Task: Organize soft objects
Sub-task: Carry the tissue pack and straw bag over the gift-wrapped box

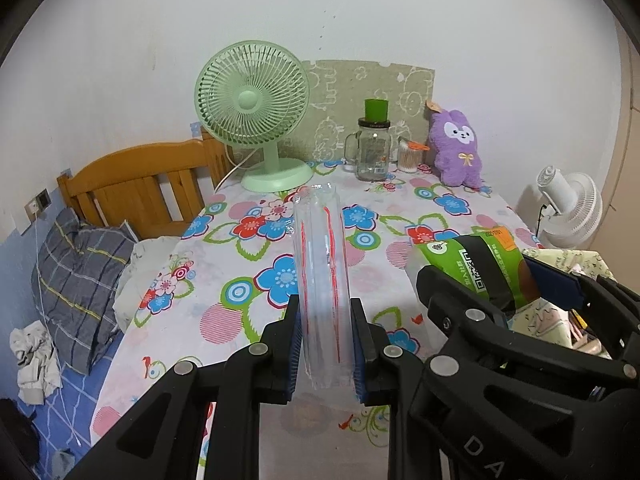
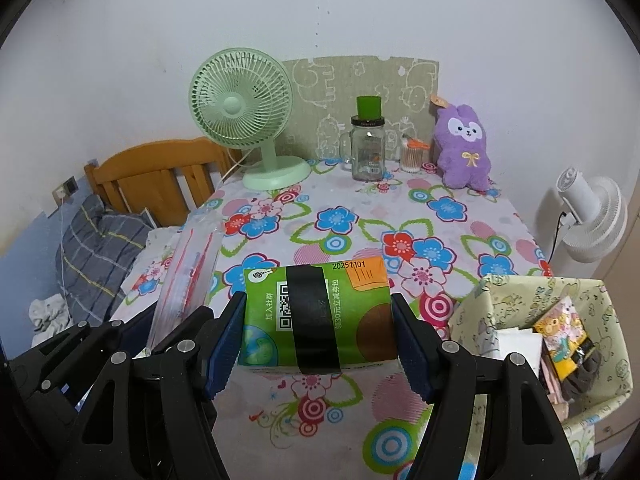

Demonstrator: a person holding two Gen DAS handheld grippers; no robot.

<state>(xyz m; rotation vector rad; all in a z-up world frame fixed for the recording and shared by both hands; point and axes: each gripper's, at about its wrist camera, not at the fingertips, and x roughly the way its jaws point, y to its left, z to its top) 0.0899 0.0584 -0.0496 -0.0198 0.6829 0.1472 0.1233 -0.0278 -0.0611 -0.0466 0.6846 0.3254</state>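
Left gripper (image 1: 325, 344) clamps clear zip bag (image 1: 320, 264) edge-on, held above floral tablecloth (image 1: 248, 280). Right gripper (image 2: 318, 336) squeezes green tissue pack (image 2: 316, 316) from both sides, just above table, near yellow paper-lined box (image 2: 496, 292). Risks, as judged: thin slick bag may slip or sag shut; soft pack could deform and twist between pads (image 2: 224, 340); the two grippers, side by side, may collide.
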